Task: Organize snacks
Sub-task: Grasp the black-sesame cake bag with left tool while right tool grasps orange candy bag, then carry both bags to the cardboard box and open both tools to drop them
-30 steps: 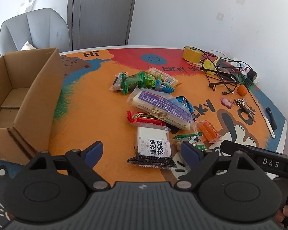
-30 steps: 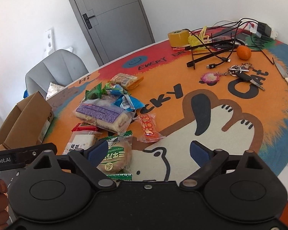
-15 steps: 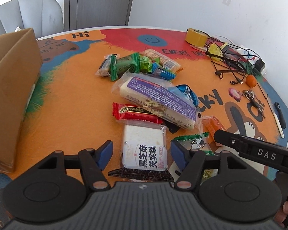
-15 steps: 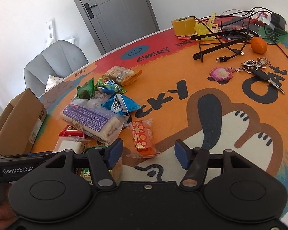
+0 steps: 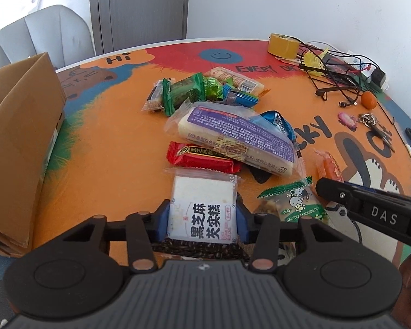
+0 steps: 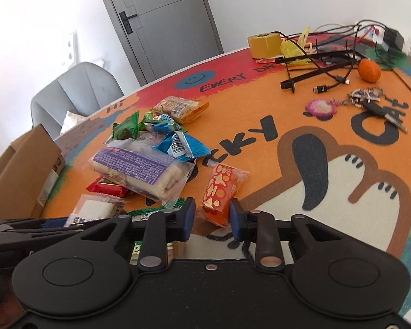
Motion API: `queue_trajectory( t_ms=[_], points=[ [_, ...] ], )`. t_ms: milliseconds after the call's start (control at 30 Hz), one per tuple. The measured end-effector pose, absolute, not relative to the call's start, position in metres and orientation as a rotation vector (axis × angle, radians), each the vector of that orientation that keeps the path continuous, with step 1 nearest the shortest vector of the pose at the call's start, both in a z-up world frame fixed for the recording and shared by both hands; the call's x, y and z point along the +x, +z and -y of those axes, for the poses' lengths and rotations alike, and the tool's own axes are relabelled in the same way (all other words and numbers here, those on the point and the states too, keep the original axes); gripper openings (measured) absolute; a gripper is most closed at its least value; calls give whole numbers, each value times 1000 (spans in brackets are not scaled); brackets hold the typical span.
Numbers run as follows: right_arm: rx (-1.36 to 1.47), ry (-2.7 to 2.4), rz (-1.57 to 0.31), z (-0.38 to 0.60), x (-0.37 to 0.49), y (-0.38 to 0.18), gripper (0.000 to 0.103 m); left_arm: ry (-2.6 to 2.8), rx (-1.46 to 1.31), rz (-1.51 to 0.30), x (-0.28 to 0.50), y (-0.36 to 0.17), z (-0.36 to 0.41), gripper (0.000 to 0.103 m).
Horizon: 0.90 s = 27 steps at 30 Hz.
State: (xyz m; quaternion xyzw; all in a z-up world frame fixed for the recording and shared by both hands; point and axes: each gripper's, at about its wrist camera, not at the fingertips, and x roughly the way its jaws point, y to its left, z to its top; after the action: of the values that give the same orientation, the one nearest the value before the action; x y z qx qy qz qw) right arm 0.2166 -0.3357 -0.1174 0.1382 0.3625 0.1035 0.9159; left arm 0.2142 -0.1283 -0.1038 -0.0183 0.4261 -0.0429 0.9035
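Observation:
A white packet with black characters [image 5: 202, 194] lies at the near edge of the snack pile. My left gripper [image 5: 202, 219] has come down over it, jaws closing, and both blue pads touch its sides. An orange-red patterned packet [image 6: 222, 189] lies on the mat between the closing jaws of my right gripper [image 6: 212, 216]. The right pad meets the packet; a sliver of gap shows at the left pad. Behind lie a purple-labelled cake pack [image 5: 233, 137], a red bar [image 5: 202, 156] and a green cow-print packet [image 5: 293, 203]. An open cardboard box [image 5: 19, 126] stands at the left.
Several more green and blue packets [image 5: 205, 90] are heaped farther back on the colourful round table mat [image 5: 109, 142]. At the far right are a tape roll [image 5: 283, 45], tangled cables [image 5: 339, 76], a tangerine [image 5: 369, 100] and keys [image 5: 370, 120]. A grey chair [image 5: 41, 35] stands behind the box.
Both grippers moved forward and down to the pile while their jaws narrowed: the left around the white packet, the right around the orange-red packet.

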Motion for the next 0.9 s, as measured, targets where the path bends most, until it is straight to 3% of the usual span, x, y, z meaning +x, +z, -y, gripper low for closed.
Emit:
queue_trajectory(
  t_ms=[33,900],
  points=[
    [301,214,-748,337,214,-118,22,-87,-40,-880,212,-103,127,46],
    [290,320,-590,288,196,-58,21,-25,-154,-669,177,-23,52,45]
  ],
)
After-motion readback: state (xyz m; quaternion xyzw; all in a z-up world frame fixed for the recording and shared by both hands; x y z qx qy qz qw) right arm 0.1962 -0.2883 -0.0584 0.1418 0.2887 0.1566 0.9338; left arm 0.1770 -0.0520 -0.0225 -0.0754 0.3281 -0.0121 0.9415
